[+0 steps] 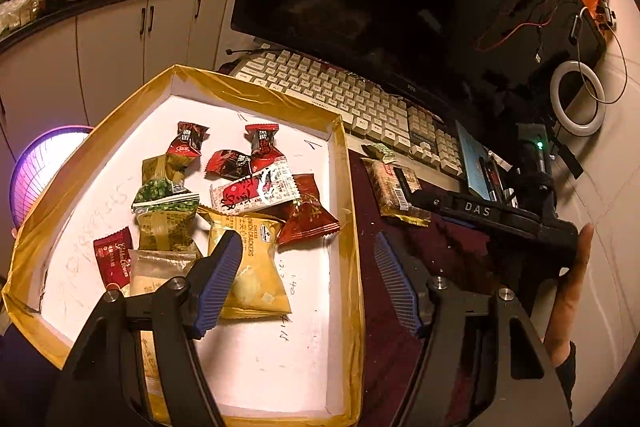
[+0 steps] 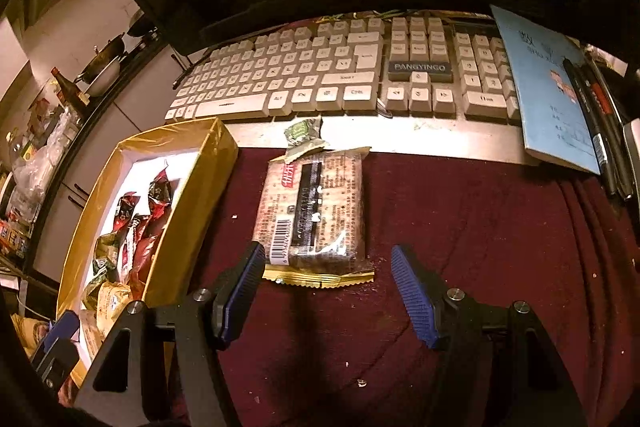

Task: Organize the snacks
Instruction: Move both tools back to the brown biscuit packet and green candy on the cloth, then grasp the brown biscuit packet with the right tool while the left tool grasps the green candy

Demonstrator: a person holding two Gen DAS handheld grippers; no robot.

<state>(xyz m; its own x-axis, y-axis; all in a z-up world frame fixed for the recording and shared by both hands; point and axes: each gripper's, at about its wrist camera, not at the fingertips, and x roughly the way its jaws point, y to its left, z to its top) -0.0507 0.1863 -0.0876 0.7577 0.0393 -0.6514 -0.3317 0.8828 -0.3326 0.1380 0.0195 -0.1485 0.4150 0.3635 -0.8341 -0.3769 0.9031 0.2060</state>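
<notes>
Fingers (image 2: 412, 291) of right gripper spread, empty; brown snack pack (image 2: 314, 215) just ahead, between them.

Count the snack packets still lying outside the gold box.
2: a large brown biscuit packet on the maroon cloth, and a small green packet by the keyboard. Others may be hidden.

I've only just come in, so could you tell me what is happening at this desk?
A person holding two grippers is sorting snacks into the gold-edged box. Most packets already lie inside. The right gripper, jaws open, is lined up on the brown cracker packet on the maroon cloth. The left gripper hangs open over the box rim.
</notes>
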